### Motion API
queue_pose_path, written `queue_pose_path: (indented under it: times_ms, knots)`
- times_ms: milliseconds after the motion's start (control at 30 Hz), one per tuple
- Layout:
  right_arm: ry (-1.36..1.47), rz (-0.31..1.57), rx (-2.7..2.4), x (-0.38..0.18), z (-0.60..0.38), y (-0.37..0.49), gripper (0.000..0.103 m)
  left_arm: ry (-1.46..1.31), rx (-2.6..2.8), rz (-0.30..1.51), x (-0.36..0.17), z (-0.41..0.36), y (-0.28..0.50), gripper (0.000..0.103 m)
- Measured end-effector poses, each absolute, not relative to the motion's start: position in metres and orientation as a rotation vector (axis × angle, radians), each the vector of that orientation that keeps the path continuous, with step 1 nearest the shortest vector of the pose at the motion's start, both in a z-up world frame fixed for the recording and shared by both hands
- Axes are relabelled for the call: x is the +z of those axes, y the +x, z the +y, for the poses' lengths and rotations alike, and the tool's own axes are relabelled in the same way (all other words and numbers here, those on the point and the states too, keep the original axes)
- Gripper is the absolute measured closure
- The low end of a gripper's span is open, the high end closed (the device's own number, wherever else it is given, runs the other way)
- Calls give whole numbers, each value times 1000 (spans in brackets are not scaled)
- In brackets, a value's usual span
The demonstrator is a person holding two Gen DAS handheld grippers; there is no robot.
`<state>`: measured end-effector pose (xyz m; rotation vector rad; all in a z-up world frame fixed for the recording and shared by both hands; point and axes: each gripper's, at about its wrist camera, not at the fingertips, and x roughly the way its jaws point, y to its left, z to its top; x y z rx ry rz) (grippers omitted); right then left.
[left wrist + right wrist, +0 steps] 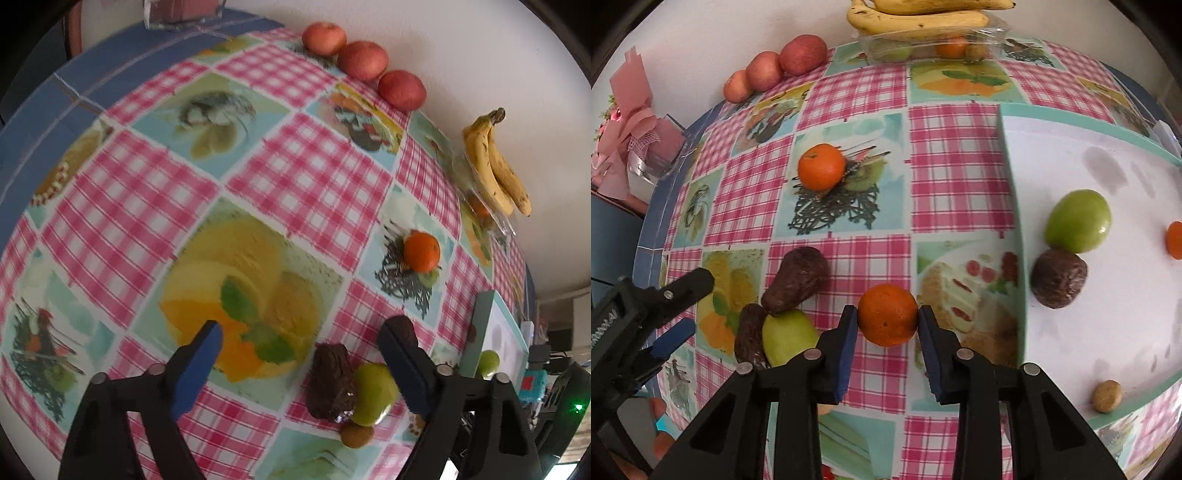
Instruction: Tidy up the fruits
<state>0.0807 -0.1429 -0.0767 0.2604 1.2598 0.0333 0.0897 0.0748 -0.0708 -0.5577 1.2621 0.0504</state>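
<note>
My right gripper is shut on an orange tangerine, its blue pads pressing both sides just left of the white tray. Inside the tray lie a green fruit, a dark avocado, an orange fruit at the edge and a small tan fruit. My left gripper stands open above the tablecloth. A dark avocado and a green fruit lie between its fingers, nearer the right one, untouched. A second tangerine sits farther out.
Three red apples line the wall. Bananas rest on a clear plastic box holding more fruit. A second dark avocado and a small brown fruit lie close by. A pink bouquet stands off the table's left.
</note>
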Motion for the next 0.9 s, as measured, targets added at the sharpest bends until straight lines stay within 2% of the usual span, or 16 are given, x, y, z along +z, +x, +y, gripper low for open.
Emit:
queue_pose_path:
  times_ms: [67, 367, 600, 700, 900]
  knots:
    - [261, 1262, 32, -76, -144, 80, 68, -573, 38, 1284, -75, 72, 89, 29]
    - [262, 1269, 27, -76, -147, 75, 68, -605, -22, 1322, -81, 58, 86, 57]
    - [275, 1271, 24, -75, -148, 74, 68, -616, -25, 1337, -86, 56, 86, 67]
    - [277, 1272, 22, -75, -147, 74, 68, -619, -36, 1342, -89, 54, 85, 77]
    - [284, 1273, 24, -77, -148, 75, 68, -596, -30, 1329, -88, 51, 87, 78]
